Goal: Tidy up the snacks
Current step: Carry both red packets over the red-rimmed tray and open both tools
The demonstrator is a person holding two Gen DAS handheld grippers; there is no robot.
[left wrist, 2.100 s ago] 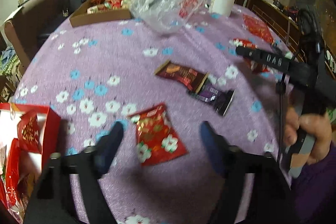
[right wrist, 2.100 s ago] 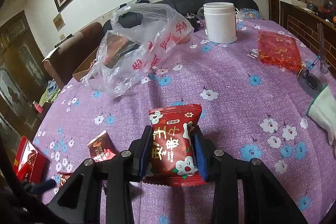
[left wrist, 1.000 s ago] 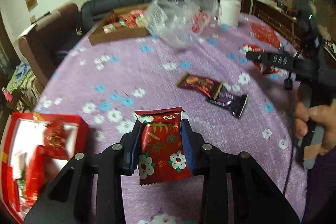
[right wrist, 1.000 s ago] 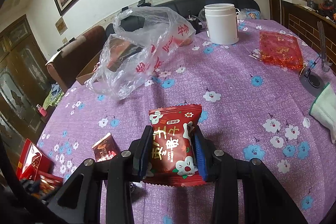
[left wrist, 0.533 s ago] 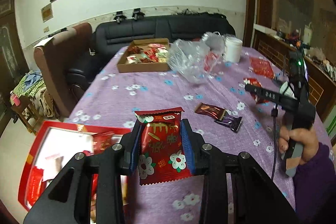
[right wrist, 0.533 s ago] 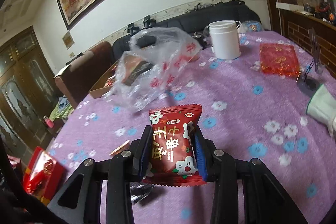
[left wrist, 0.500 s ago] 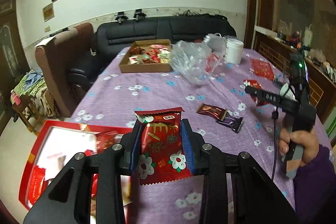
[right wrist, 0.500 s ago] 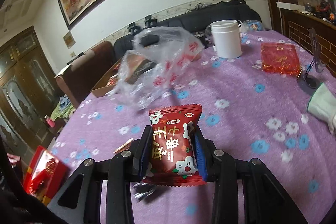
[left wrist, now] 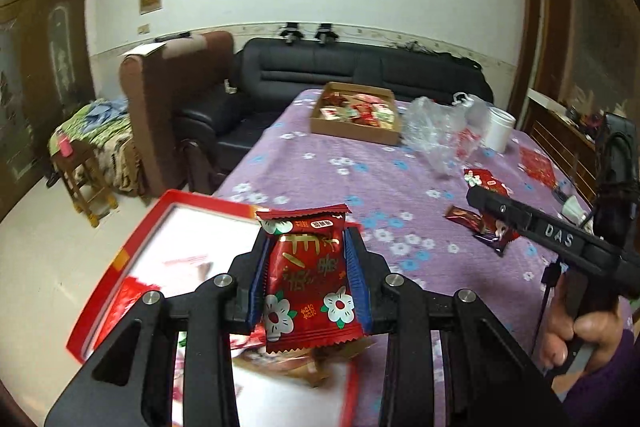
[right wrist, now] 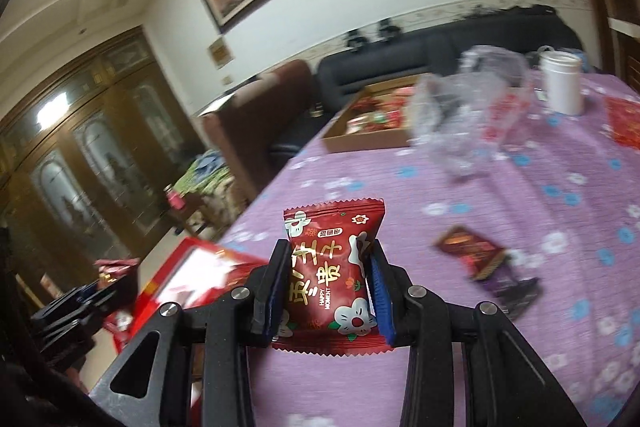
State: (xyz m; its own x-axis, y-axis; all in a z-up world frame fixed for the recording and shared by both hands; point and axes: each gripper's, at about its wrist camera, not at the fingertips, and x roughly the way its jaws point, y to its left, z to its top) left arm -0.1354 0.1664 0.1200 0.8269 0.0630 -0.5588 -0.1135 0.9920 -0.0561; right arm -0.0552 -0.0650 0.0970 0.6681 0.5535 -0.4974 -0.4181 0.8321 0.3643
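The left gripper (left wrist: 306, 279) is clamped on a red snack packet (left wrist: 310, 283) above the red box (left wrist: 120, 259), and the right gripper (right wrist: 328, 283) grips a second red packet (right wrist: 330, 267) over the purple tablecloth (right wrist: 520, 195)

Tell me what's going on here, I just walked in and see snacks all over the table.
A person is sorting snacks with a gripper in each hand. The left gripper is shut on a red snack packet, held above the red box at the table's edge. The right gripper is shut on another red packet, held over the purple tablecloth. Two dark snack bars lie loose on the table.
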